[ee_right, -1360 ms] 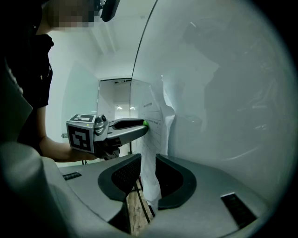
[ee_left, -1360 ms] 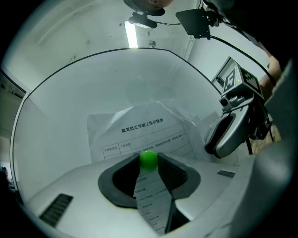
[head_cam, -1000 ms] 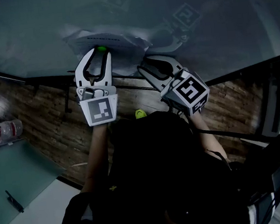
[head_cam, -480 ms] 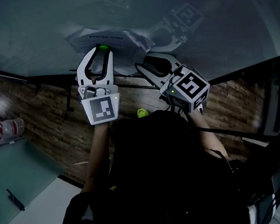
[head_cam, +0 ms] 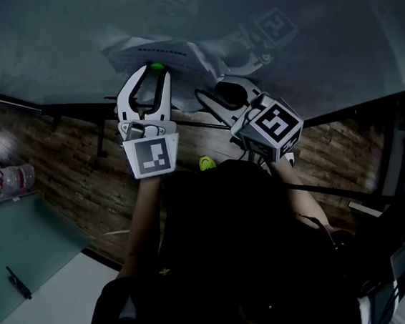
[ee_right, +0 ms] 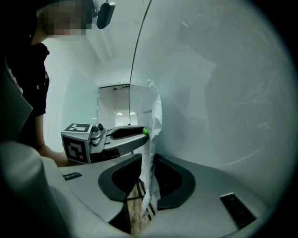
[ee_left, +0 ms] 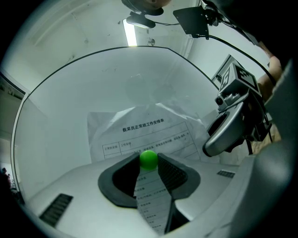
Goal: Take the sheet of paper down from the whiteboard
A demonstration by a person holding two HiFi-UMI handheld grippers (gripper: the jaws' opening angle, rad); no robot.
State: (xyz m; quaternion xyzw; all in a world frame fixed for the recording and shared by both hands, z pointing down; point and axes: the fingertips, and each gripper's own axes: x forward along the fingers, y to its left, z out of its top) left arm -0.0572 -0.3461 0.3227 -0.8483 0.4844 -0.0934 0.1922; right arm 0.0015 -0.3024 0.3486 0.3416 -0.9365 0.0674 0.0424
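Observation:
A crumpled printed sheet of paper (head_cam: 155, 53) hangs on the whiteboard (head_cam: 46, 44), pinned by a round green magnet (head_cam: 155, 66). My left gripper (head_cam: 153, 72) points level at the board, and its pads press on that magnet (ee_left: 148, 159) from both sides. The sheet's lower part (ee_left: 144, 135) runs down between its jaws. My right gripper (head_cam: 208, 94) is at the sheet's right edge. That edge (ee_right: 152, 122) hangs in the gap between its jaws. They are closing, but a gap still shows beside the paper.
The whiteboard's dark stand bars (head_cam: 82, 114) cross over the wooden floor (head_cam: 60, 173) below. A plastic bottle (head_cam: 4, 187) lies at the left beside a pale table (head_cam: 24, 248) with a dark pen (head_cam: 15, 284). My dark clothing fills the lower middle.
Both grippers have stayed at the paper. The right gripper has tilted slightly at the sheet's right edge. The head view has drifted a little.

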